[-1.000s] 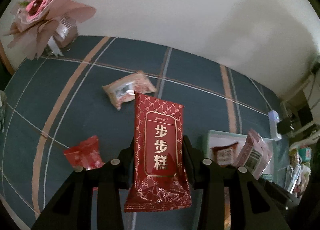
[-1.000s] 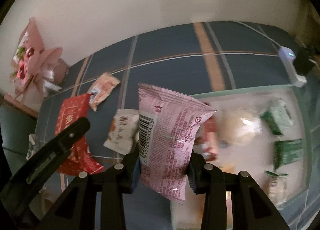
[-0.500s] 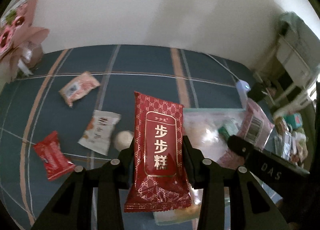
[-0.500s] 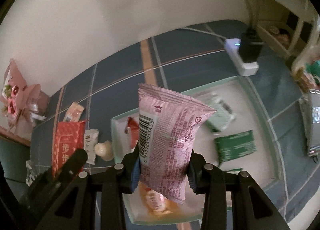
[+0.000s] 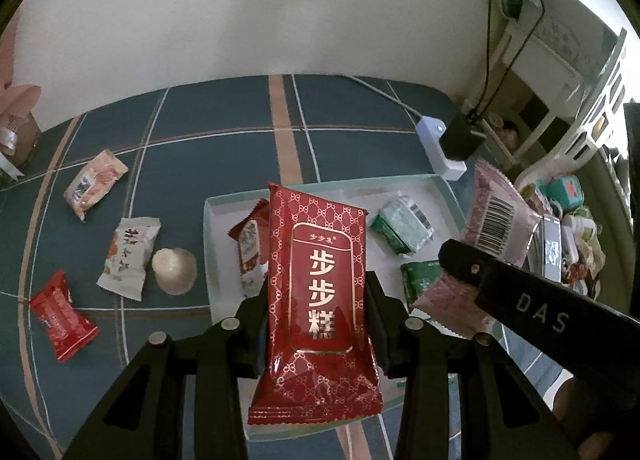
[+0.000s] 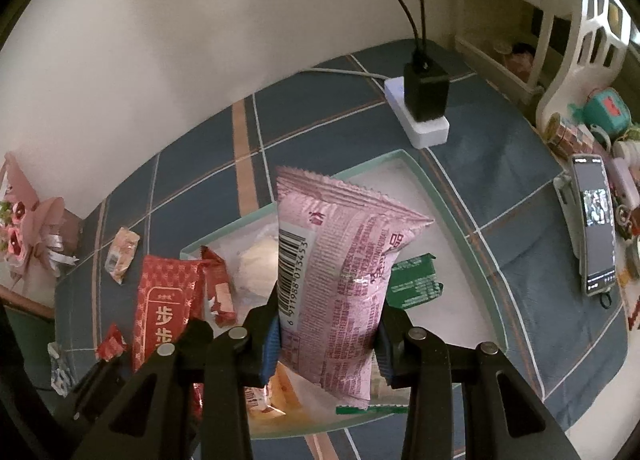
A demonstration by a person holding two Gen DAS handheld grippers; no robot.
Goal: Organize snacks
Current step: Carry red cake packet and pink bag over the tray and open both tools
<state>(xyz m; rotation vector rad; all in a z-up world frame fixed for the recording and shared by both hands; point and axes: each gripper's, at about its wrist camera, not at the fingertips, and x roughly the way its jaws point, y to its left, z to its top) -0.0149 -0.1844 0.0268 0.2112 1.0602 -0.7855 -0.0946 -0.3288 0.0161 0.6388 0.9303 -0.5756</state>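
Note:
My left gripper (image 5: 318, 300) is shut on a red snack packet (image 5: 318, 280) with gold Chinese lettering, held upright over the near left part of a white tray (image 5: 440, 184) with a green rim. My right gripper (image 6: 326, 324) is shut on a pink snack packet (image 6: 336, 280) with a barcode, held above the same tray (image 6: 452, 212). The pink packet also shows in the left wrist view (image 5: 496, 220). The tray holds green packets (image 5: 400, 226), a small red packet (image 5: 250, 240) and a pale round bun (image 6: 256, 264).
On the blue plaid cloth left of the tray lie a white packet (image 5: 128, 256), a round bun (image 5: 174, 270), a small red packet (image 5: 60, 316) and a pink-orange packet (image 5: 94, 182). A white power strip with a black plug (image 6: 424, 104) sits beyond the tray. A phone (image 6: 596, 224) and clutter lie at the right.
Both grippers have moved right with their packets and now hang over the tray. The tray has come closer to the centre in both views.

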